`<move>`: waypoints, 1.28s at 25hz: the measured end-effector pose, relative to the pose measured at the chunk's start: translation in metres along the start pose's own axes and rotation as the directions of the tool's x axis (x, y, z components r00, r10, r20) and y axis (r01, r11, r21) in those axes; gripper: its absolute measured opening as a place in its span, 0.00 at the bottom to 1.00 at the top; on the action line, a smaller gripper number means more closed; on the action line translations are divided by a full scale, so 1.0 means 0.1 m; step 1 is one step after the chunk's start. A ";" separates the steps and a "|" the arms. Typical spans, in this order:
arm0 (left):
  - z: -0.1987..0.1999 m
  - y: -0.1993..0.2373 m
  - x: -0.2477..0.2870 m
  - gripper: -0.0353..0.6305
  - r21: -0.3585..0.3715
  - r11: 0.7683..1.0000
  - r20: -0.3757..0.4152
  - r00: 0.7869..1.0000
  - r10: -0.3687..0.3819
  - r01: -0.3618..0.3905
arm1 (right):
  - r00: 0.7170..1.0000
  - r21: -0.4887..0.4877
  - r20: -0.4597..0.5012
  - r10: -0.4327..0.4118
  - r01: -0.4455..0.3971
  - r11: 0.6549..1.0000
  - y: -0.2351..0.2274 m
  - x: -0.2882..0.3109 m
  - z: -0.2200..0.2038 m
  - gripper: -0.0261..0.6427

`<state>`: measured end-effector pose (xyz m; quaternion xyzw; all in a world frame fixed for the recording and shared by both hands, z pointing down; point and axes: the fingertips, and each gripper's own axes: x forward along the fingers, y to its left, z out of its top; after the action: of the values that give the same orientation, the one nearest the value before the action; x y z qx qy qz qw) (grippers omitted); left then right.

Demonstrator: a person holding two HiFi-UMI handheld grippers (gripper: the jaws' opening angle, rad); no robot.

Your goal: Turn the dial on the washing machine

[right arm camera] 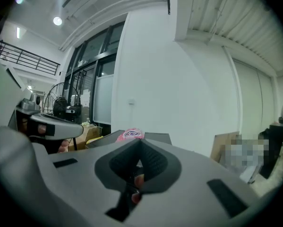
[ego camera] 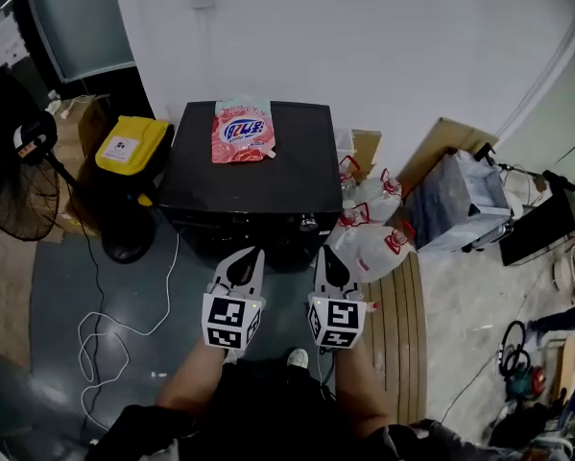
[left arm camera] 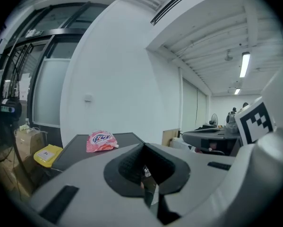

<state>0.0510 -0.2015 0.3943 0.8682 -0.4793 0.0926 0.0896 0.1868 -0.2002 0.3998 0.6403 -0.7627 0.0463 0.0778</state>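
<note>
A black washing machine (ego camera: 268, 176) stands against the white wall, with a pink detergent pouch (ego camera: 242, 131) lying on its lid. Its small round dial (ego camera: 309, 224) sits at the right of the front panel. My left gripper (ego camera: 251, 252) hovers in front of the panel's middle, shut and holding nothing. Just below and right of the dial, my right gripper (ego camera: 323, 251) is also shut and empty, apart from the dial. The left gripper view shows the closed left gripper (left arm camera: 143, 145) with the pouch (left arm camera: 101, 141) beyond. In the right gripper view the right gripper (right arm camera: 140, 141) is shut too.
Left of the machine stand a yellow bag (ego camera: 131, 145) and a black floor fan (ego camera: 18, 195). A white cable (ego camera: 105, 327) loops over the dark floor. White plastic bags with red print (ego camera: 369, 230), cardboard (ego camera: 443, 140) and a grey crate (ego camera: 460, 200) crowd the right side.
</note>
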 end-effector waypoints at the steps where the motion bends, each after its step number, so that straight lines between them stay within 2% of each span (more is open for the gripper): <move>1: -0.02 -0.01 0.01 0.06 0.003 1.000 -0.006 1.000 0.003 -0.003 | 1.000 0.001 0.002 0.000 0.000 1.000 -0.01 0.01 -0.02 0.04; 4: -0.08 0.00 0.02 0.06 0.004 1.000 -0.019 1.000 0.012 -0.012 | 1.000 0.011 0.026 0.017 -0.017 1.000 -0.03 0.06 -0.08 0.06; 6: -0.11 0.03 0.04 0.06 0.000 1.000 -0.029 0.999 0.019 -0.019 | 0.999 -0.005 0.041 0.024 -0.024 1.000 -0.02 0.13 -0.12 0.21; 10: -0.25 0.07 0.04 0.06 -0.006 1.000 -0.052 0.998 0.022 -0.022 | 1.000 -0.138 0.026 0.010 -0.007 0.990 0.03 0.30 -0.31 0.34; 12: -0.33 0.09 0.04 0.06 -0.006 1.000 -0.067 0.997 0.023 -0.023 | 1.000 -0.163 0.003 0.006 -0.006 0.987 0.05 0.39 -0.44 0.39; 15: -0.49 0.12 0.06 0.06 0.000 1.000 -0.095 0.995 0.025 -0.025 | 0.999 -0.168 -0.032 -0.008 0.003 0.986 0.03 0.54 -0.67 0.40; 19: -0.75 0.18 0.09 0.06 -0.038 0.999 -0.131 0.991 0.026 -0.032 | 0.995 -0.201 -0.097 -0.022 0.002 0.980 0.02 0.78 -1.04 0.40; 22: -0.98 0.21 0.13 0.06 -0.073 0.997 -0.157 0.987 0.024 -0.035 | 0.987 -0.278 -0.153 -0.049 0.005 0.960 -0.02 0.93 -1.33 0.40; 26: -1.28 0.23 0.25 0.06 -0.131 0.991 -0.175 0.985 0.014 -0.038 | 0.985 -0.361 -0.158 -0.066 0.005 0.932 -0.11 1.21 -1.60 0.40; 32: -1.72 0.17 0.41 0.06 -0.133 0.991 -0.197 0.980 -0.006 -0.020 | 0.981 -0.444 -0.175 -0.086 0.000 0.896 -0.19 1.56 -2.11 0.41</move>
<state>0.0450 -0.2014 0.5719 0.8450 -0.4762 0.1461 0.1945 0.1919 -0.3188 0.6344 0.6154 -0.7279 -0.0686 0.2945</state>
